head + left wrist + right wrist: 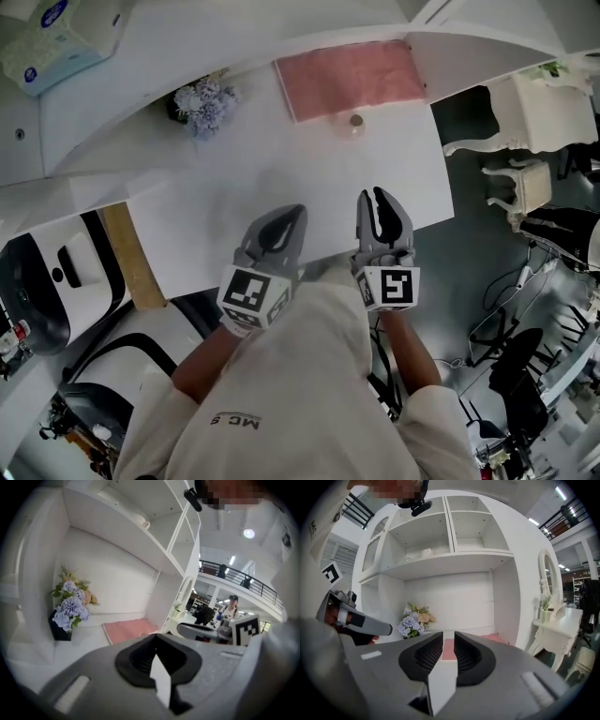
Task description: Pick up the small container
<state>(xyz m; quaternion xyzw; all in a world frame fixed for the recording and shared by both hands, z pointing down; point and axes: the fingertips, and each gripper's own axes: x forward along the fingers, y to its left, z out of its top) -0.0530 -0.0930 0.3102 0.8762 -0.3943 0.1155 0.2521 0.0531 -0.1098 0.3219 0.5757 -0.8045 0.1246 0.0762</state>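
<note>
Right, the right gripper (pixel 448 638) first: its fingers (pixel 423 657) stand slightly apart with a narrow slot between them. Nothing sits in that slot, and only a strip of the pink mat (pixel 352 77) shows through it, well ahead. Over to the left gripper (pixel 155 638), and its fingers (pixel 136 660) are pressed together, tips meeting, with nothing caught between them. From the head view, both grippers hover side by side over the near edge of the white surface (pixel 281 178), the left one angled in toward its partner, the right one pointing straight ahead. And there's the small container (pixel 355 121), a little round thing sitting on the surface right at the near edge of the mat, well apart from both grippers and roughly in line with the right one. The mat lies flat against the back of the surface. To its left, tucked in the back corner, is a bunch of flowers (pixel 202 101), pale purple and white in a dark holder. Up in the far left corner of the head view lies a tissue pack (pixel 52 42), and off to the right of the surface stands a white vanity table (pixel 562 620).
</note>
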